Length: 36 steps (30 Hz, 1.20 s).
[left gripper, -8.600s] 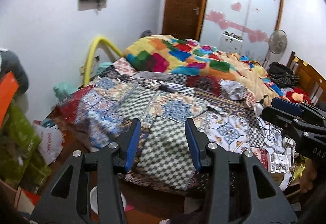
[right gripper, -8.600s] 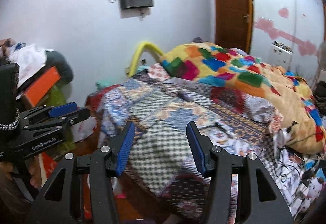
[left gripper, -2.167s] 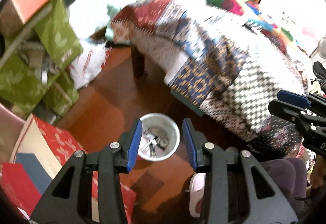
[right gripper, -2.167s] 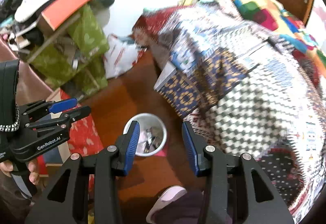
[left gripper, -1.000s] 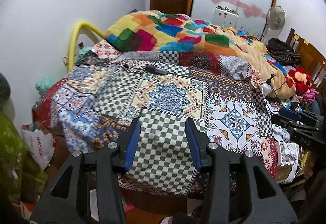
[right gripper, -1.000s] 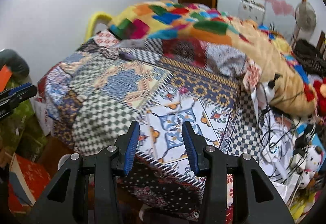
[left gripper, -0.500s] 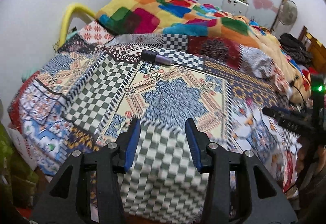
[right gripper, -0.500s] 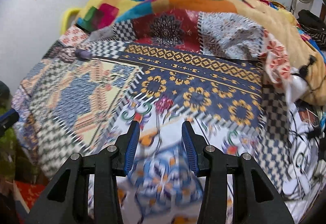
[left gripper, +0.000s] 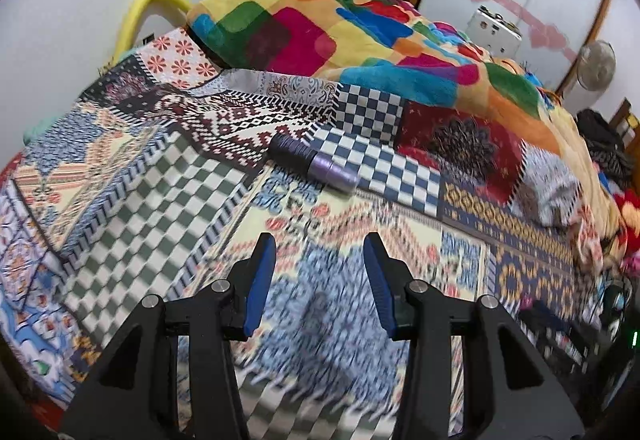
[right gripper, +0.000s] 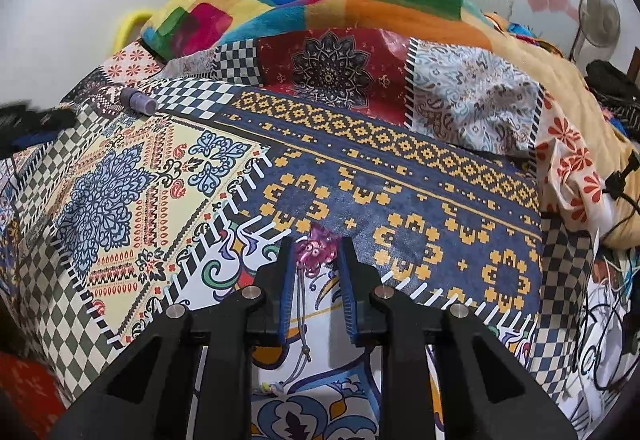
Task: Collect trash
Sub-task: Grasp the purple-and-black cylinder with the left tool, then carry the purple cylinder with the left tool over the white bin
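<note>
A small shiny pink crumpled piece [right gripper: 316, 250] lies on the patchwork bedspread [right gripper: 400, 199], with a thin grey cord [right gripper: 301, 304] trailing from it toward me. My right gripper [right gripper: 316, 260] is down on it. Its jaws are closing, and the piece fills the gap between the blue pads [right gripper: 285, 280], touching both. A purple and dark cylinder [left gripper: 316, 161] lies on its side further up the bed, also seen as the same cylinder [right gripper: 138, 99] in the right wrist view. My left gripper [left gripper: 319, 280] hovers open and empty a short way before it.
A thick multicoloured blanket [left gripper: 340, 35] is heaped at the head of the bed. A yellow tube [left gripper: 136, 15] arches by the white wall. Cables and clutter [right gripper: 608, 304] lie off the bed's right side, with a fan [right gripper: 600, 15] beyond.
Both grippers have come down closer to the bedspread. The left one neared the purple cylinder. The right one's jaws narrowed around the pink piece.
</note>
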Each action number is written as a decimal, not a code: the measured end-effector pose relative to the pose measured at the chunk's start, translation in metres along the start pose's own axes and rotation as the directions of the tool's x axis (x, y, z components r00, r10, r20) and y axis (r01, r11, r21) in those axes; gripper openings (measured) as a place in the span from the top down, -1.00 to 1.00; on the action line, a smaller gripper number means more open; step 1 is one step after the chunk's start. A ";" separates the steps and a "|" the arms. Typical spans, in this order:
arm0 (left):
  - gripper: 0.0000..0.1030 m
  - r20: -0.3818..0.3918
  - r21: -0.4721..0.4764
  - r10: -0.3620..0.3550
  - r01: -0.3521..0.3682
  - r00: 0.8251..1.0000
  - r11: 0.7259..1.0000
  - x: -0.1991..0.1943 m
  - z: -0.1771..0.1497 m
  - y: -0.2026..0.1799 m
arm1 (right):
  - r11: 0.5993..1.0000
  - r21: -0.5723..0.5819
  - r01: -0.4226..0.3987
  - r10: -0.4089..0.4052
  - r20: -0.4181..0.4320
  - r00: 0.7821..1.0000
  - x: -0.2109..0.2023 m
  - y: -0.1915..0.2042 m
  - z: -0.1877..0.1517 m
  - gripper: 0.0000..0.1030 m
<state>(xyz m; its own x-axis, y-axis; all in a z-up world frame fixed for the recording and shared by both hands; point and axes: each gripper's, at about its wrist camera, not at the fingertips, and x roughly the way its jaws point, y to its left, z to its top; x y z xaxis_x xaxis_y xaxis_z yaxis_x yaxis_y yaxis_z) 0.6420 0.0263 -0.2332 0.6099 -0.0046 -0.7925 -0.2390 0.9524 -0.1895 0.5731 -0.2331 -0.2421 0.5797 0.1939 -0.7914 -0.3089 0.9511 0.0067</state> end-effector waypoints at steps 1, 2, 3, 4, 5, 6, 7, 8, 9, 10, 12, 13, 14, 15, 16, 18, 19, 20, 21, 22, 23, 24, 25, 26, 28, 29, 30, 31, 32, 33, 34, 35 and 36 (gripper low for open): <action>0.13 -0.006 -0.017 -0.008 0.008 1.000 1.000 0.006 0.005 -0.001 | 1.000 0.001 -0.008 0.008 0.000 1.000 -0.001 -0.001 0.001 0.63; 0.13 -0.011 -0.029 -0.014 0.014 1.000 0.999 0.010 0.009 -0.001 | 1.000 0.003 -0.013 0.013 0.006 1.000 -0.002 -0.003 0.001 0.63; 0.13 -0.020 -0.046 -0.019 0.018 1.000 0.999 0.017 0.014 -0.002 | 1.000 0.003 -0.010 0.010 0.012 1.000 -0.001 -0.003 0.002 0.63; 0.13 -0.028 -0.057 -0.019 0.017 0.999 0.998 0.022 0.019 -0.004 | 1.000 0.003 -0.010 0.010 0.020 1.000 -0.003 -0.005 0.003 0.63; 0.13 -0.029 -0.066 -0.018 0.016 0.999 0.998 0.028 0.023 -0.005 | 1.000 0.009 -0.016 0.015 0.027 1.000 -0.003 -0.007 0.004 0.63; 0.13 -0.029 -0.078 -0.017 0.015 0.999 0.997 0.034 0.028 -0.006 | 1.000 0.018 -0.021 0.020 0.032 0.999 -0.003 -0.009 0.005 0.63; 0.13 -0.030 -0.093 -0.011 0.008 0.999 0.996 0.039 0.033 -0.006 | 0.999 0.024 -0.028 0.027 0.038 0.999 -0.004 -0.012 0.006 0.63; 0.13 -0.029 -0.116 0.001 -0.004 1.000 0.993 0.046 0.038 -0.006 | 0.999 0.028 -0.030 0.029 0.043 0.999 -0.004 -0.014 0.006 0.63; 0.13 -0.024 -0.127 0.013 -0.016 1.000 0.992 0.051 0.041 -0.006 | 0.999 0.032 -0.031 0.029 0.049 0.998 -0.004 -0.016 0.007 0.63; 0.13 -0.020 -0.136 0.036 -0.038 0.999 0.990 0.057 0.044 -0.006 | 0.999 0.033 -0.032 0.030 0.055 0.998 -0.004 -0.017 0.008 0.63; 0.13 -0.024 -0.163 0.096 -0.099 0.995 0.982 0.072 0.050 -0.006 | 0.999 0.036 -0.035 0.033 0.066 0.997 -0.005 -0.020 0.008 0.63; 0.13 -0.033 -0.181 0.133 -0.137 0.991 0.974 0.081 0.051 -0.005 | 0.998 0.039 -0.041 0.038 0.070 0.997 -0.006 -0.022 0.009 0.63; 0.13 -0.038 -0.198 0.156 -0.160 0.987 0.967 0.086 0.052 -0.003 | 0.998 0.040 -0.043 0.040 0.073 0.997 -0.006 -0.023 0.009 0.63; 0.13 -0.043 -0.209 0.186 -0.191 0.982 0.959 0.095 0.052 -0.003 | 0.998 0.043 -0.045 0.042 0.077 0.996 -0.007 -0.024 0.009 0.64; 0.13 -0.045 -0.213 0.198 -0.203 0.979 0.956 0.099 0.052 -0.003 | 0.998 0.045 -0.048 0.045 0.078 0.996 -0.006 -0.025 0.009 0.63; 0.14 -0.034 -0.212 0.220 -0.222 0.975 0.952 0.107 0.050 -0.007 | 0.997 0.050 -0.051 0.047 0.078 0.996 -0.008 -0.028 0.008 0.63; 0.17 -0.026 -0.200 0.239 -0.239 0.971 0.950 0.108 0.049 -0.010 | 0.997 0.052 -0.053 0.048 0.078 0.996 -0.008 -0.029 0.008 0.63; 0.18 -0.018 -0.176 0.262 -0.261 0.965 0.949 0.108 0.047 -0.014 | 0.997 0.055 -0.055 0.051 0.077 0.996 -0.007 -0.029 0.008 0.63; 0.24 -0.009 -0.138 0.286 -0.284 0.958 0.949 0.109 0.044 -0.018 | 0.997 0.058 -0.058 0.053 0.076 0.996 -0.008 -0.031 0.007 0.63; 0.34 0.002 -0.121 0.288 -0.286 0.958 0.951 0.108 0.042 -0.019 | 0.996 0.061 -0.059 0.054 0.075 0.996 -0.009 -0.032 0.007 0.63; 0.53 0.002 -0.106 0.280 -0.278 0.960 0.955 0.107 0.041 -0.019 | 0.996 0.064 -0.063 0.059 0.070 0.996 -0.009 -0.032 0.006 0.63; 0.56 -0.004 -0.096 0.276 -0.275 0.961 0.957 0.106 0.040 -0.019 | 0.995 0.067 -0.068 0.063 0.070 0.996 -0.009 -0.033 0.006 0.63; 0.56 -0.010 -0.082 0.262 -0.262 0.965 0.961 0.105 0.039 -0.018 | 0.996 0.066 -0.067 0.063 0.067 0.996 -0.011 -0.032 0.005 0.64; 0.56 -0.016 -0.060 0.249 -0.250 0.968 0.966 0.104 0.038 -0.019 | 0.996 0.063 -0.067 0.063 0.064 0.996 -0.010 -0.031 0.006 0.63; 0.57 -0.036 -0.012 0.197 -0.198 0.980 0.980 0.099 0.033 -0.021 | 0.996 0.056 -0.066 0.063 0.061 0.996 -0.014 -0.028 0.005 0.63; 0.57 -0.052 0.004 0.158 -0.158 0.986 0.987 0.095 0.030 -0.022 | 0.996 0.054 -0.067 0.063 0.059 0.996 -0.017 -0.027 0.004 0.63; 0.57 -0.066 0.021 0.121 -0.120 0.990 0.993 0.089 0.026 -0.024 | 0.996 0.053 -0.071 0.068 0.058 0.996 -0.021 -0.025 0.004 0.63; 0.57 -0.074 0.034 0.093 -0.090 0.993 0.995 0.081 0.022 -0.026 | 0.996 0.053 -0.075 0.072 0.056 0.996 -0.024 -0.024 0.004 0.63; 0.57 -0.080 0.047 0.062 -0.058 0.995 0.997 0.072 0.018 -0.030 | 0.996 0.052 -0.077 0.074 0.054 0.996 -0.029 -0.023 0.004 0.63; 0.57 -0.082 0.066 0.033 -0.028 0.996 0.997 0.060 0.013 -0.034 | 0.996 0.048 -0.075 0.072 0.054 0.996 -0.035 -0.022 0.005 0.63; 0.57 -0.073 0.095 0.018 -0.011 0.997 0.995 0.046 0.009 -0.039 | 0.996 0.045 -0.074 0.071 0.056 0.996 -0.042 -0.020 0.005 0.63; 0.57 -0.067 0.115 0.006 0.002 0.998 0.993 0.037 0.006 -0.045 | 0.996 0.042 -0.078 0.075 0.057 0.996 -0.046 -0.019 0.006 0.63; 0.57 -0.063 0.139 -0.017 0.026 0.998 0.990 0.021 0.002 -0.050 | 0.996 0.040 -0.083 0.080 0.057 0.995 -0.052 -0.018 0.008 0.63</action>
<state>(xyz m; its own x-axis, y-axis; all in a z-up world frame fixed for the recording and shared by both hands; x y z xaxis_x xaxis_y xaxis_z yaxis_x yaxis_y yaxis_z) 0.6681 -0.0209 -0.2395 0.5653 -0.0401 -0.8239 -0.1162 0.9850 -0.1276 0.5540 -0.2583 -0.1962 0.5952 0.2830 -0.7521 -0.3253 0.9407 0.0965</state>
